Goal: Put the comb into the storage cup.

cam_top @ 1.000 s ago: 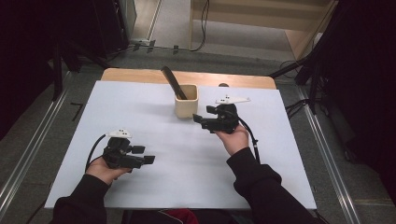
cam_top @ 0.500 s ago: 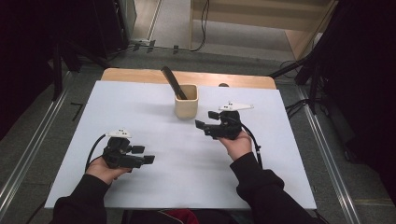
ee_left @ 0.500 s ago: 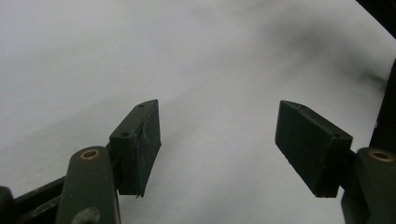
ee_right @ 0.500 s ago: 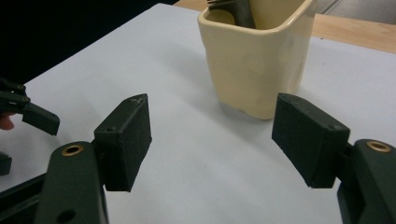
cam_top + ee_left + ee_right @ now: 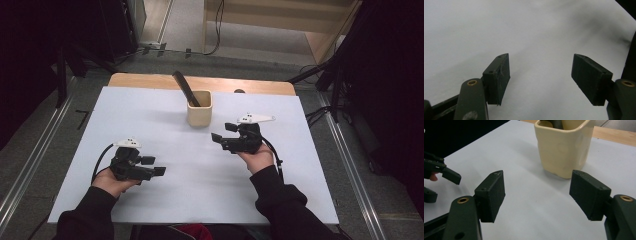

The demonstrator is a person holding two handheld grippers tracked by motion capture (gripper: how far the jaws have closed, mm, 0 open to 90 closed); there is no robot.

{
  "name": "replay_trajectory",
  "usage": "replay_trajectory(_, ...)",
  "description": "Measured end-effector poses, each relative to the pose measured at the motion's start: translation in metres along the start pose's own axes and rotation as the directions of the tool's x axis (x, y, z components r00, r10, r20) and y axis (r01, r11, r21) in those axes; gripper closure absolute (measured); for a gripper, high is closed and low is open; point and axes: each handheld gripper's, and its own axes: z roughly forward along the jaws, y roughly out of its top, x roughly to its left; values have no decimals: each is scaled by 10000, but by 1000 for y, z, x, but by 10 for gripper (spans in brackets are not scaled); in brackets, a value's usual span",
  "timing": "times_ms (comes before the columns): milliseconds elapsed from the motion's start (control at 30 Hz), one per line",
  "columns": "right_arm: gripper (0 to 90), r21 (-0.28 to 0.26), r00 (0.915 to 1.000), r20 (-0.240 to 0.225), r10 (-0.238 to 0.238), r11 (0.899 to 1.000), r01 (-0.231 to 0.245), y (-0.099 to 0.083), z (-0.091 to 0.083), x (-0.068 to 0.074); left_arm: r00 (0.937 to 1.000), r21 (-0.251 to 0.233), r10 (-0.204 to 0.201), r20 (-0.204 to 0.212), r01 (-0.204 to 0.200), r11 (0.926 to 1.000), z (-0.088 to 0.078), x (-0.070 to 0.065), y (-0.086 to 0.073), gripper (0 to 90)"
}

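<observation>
One cream cup [image 5: 199, 108] is seen on the worktop [image 5: 150, 115], just above the middle of the high view, and one dark, flat-handled tool [image 5: 186, 88] is stood in it, tilted toward the upper left. Two hand-held grippers are counted. The left hand-held gripper [image 5: 153, 166] is held low at the lower left of the high view, cradled from below in an upturned palm, its jaws pointed toward the right of the frame. The right hand-held gripper [image 5: 223, 132] is held right of centre, near the cup but apart from it, its jaws pointed toward the left of the frame. Both sets of jaws are spread wide with nothing gripped: bare white surface is seen between the left pads [image 5: 499, 77], and in the right gripper view the cup [image 5: 564, 147] is seen beyond the gap, at the upper right. The cup is squarish with rounded corners and a smooth, matte wall. The pads are flat, black, rectangular blocks. The worktop is covered by a smooth white sheet, with a wooden edge [image 5: 150, 80] left showing at the far side.
</observation>
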Motion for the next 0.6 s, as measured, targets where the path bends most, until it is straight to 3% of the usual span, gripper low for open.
replay_trajectory(600, 265, 203, 9996, -209, -197, 9996, 201, -18, -22, 2, 10000, 1, 43, 29, -43, 10000, 0, -1, 0, 318)
